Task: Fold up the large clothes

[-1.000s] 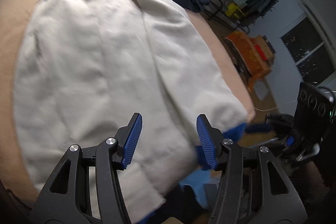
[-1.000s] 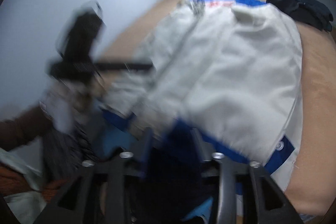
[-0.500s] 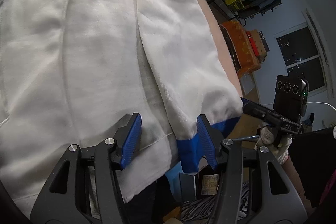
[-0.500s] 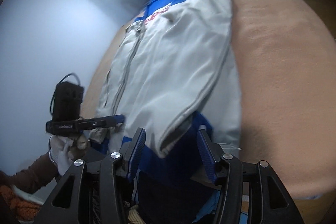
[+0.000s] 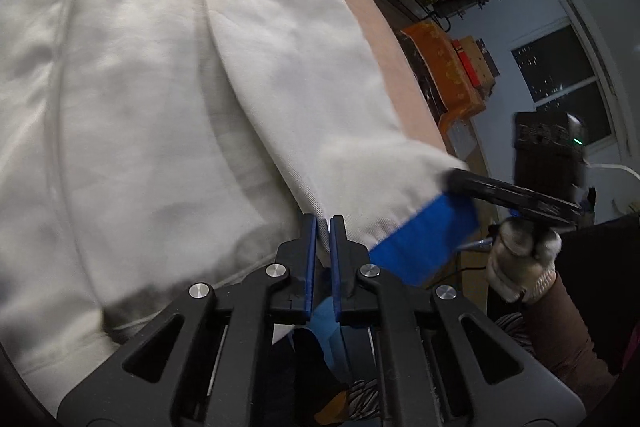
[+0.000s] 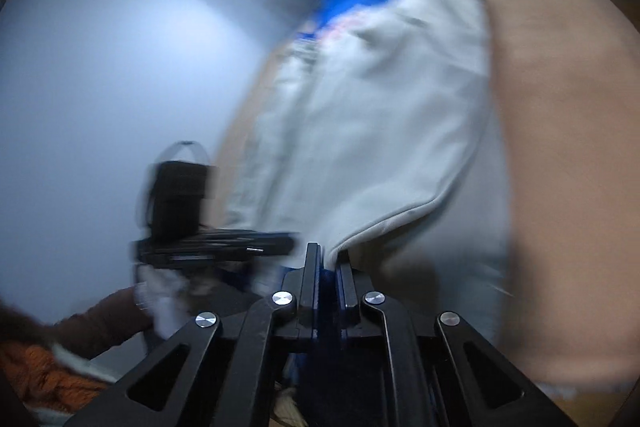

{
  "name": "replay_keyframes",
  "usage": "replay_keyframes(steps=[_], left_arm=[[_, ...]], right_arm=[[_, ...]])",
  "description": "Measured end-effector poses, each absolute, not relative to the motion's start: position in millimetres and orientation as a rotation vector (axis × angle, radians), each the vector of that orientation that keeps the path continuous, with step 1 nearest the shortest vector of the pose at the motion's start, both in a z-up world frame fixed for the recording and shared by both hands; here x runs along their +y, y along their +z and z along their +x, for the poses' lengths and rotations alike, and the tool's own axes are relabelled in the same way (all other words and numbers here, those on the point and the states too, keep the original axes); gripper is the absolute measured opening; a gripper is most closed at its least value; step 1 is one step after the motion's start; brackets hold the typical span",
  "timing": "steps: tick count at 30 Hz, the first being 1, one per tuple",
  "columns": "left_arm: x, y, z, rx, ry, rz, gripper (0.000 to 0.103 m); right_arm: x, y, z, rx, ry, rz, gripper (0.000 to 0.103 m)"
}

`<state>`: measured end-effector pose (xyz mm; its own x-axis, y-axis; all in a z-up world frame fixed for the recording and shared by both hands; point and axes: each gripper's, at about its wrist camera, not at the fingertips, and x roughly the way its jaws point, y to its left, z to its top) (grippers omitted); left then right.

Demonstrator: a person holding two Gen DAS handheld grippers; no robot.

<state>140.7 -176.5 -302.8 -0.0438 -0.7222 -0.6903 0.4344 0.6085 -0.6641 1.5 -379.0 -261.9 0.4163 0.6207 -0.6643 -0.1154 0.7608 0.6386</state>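
A cream jacket [image 5: 168, 99] lies flat on a tan bed [image 6: 568, 131]. Both grippers, left [image 5: 323, 227] and right [image 6: 329, 259], have just closed on its near hem; next, carry it toward the collar.

- Left gripper [image 5: 323, 223]: black frame with triangular cut-outs, round silver screws, blue ribbed pads [image 5: 310, 259] on the jaws.
- Right gripper [image 6: 329, 259]: same black frame, silver screws.
- Hand [image 5: 520, 259]: white knitted glove, brown sleeve [image 5: 560, 331].
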Motion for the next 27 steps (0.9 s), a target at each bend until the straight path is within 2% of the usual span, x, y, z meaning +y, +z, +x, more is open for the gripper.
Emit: replay_keyframes(steps=[6, 12, 17, 19, 20, 21, 22, 23, 27], left_arm=[[-189, -305, 128, 1.321, -0.974, -0.235, 0.003], [-194, -304, 122, 1.296, -0.979, -0.175, 0.003], [-192, -307, 120, 1.308, -0.982, -0.167, 0.003], [-189, -303, 120, 1.295, -0.988, -0.171, 0.003], [-188, -300, 121, 1.287, -0.982, -0.172, 0.003], [-187, -298, 121, 1.282, -0.982, -0.173, 0.003], [-186, -296, 120, 1.277, -0.980, -0.174, 0.003], [-182, -294, 120, 1.269, -0.983, -0.177, 0.003], [-174, -296, 117, 1.272, -0.971, -0.184, 0.004]], right_arm=[[-384, -290, 7, 1.176, 0.347, 0.462, 0.004], [-393, -257, 3, 1.100, 0.351, 0.458, 0.003], [-394, -289, 0, 1.225, 0.275, 0.420, 0.003], [-394, -285, -3, 1.202, 0.343, 0.442, 0.010], [-395, -279, -3, 1.185, 0.352, 0.431, 0.025], [-398, -273, -3, 1.158, 0.362, 0.439, 0.046], [-402, -271, -1, 1.142, 0.367, 0.457, 0.051], [-408, -268, 0, 1.123, 0.365, 0.482, 0.054], [-427, -277, 29, 1.101, 0.347, 0.619, 0.055]])
